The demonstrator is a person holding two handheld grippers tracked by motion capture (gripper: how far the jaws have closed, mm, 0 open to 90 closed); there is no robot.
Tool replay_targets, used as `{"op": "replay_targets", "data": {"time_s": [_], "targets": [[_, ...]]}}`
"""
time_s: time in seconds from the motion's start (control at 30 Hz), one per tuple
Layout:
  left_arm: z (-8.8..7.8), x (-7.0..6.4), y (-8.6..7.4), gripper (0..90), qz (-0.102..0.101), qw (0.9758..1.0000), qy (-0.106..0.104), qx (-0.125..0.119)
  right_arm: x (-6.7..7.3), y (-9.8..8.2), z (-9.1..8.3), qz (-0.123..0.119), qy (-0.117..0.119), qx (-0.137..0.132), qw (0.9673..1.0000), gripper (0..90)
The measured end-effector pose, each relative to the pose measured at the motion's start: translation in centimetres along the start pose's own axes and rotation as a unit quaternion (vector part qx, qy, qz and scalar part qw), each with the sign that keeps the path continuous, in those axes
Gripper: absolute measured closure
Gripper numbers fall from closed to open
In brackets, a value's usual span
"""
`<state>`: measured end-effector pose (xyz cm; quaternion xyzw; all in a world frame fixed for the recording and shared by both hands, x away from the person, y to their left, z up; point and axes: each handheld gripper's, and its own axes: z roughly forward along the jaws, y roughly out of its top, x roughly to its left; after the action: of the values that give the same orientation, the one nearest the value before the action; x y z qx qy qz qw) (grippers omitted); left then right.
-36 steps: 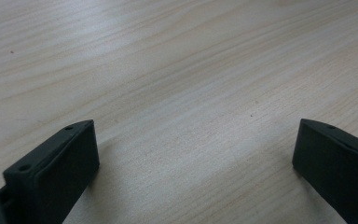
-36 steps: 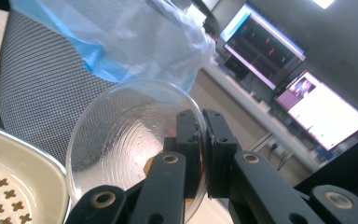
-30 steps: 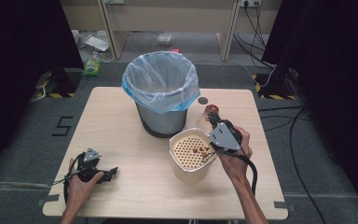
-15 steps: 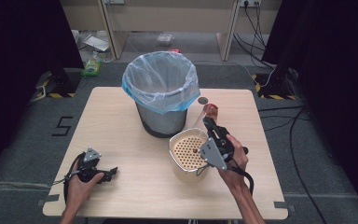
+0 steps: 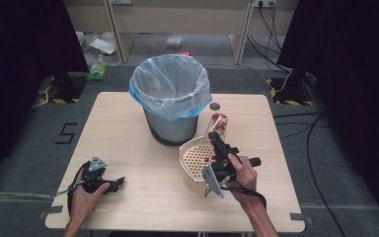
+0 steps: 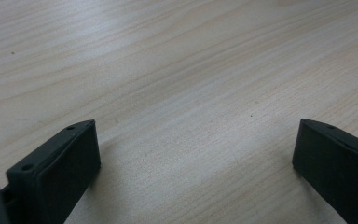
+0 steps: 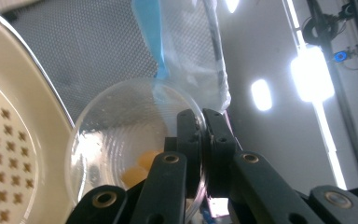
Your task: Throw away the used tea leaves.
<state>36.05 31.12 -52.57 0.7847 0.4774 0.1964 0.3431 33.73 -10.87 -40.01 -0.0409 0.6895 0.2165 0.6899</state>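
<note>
Jaws of right gripper pinch clear plastic cup rim; left gripper jaws apart.

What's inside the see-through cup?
Inside the clear plastic cup, pinched at its rim by the right gripper, sit a few orange-yellow pieces. The gripper hides the cup's bottom.

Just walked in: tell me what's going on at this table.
A person works with a gripper in each hand. The right gripper is shut on the rim of a clear plastic cup with some orange bits inside, held tilted at the cream strainer bowl in front of the lined trash bin. The left gripper rests open on the table, holding nothing.
</note>
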Motion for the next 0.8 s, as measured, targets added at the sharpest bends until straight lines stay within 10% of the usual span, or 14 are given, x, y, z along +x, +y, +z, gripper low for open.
{"op": "replay_targets", "data": {"time_s": [0.8], "targets": [[0.0,0.0,0.0,0.0,0.000,1.0000,0.000,0.000,1.0,1.4,0.3,-0.059,-0.022,-0.032,0.9975,87.2]]}}
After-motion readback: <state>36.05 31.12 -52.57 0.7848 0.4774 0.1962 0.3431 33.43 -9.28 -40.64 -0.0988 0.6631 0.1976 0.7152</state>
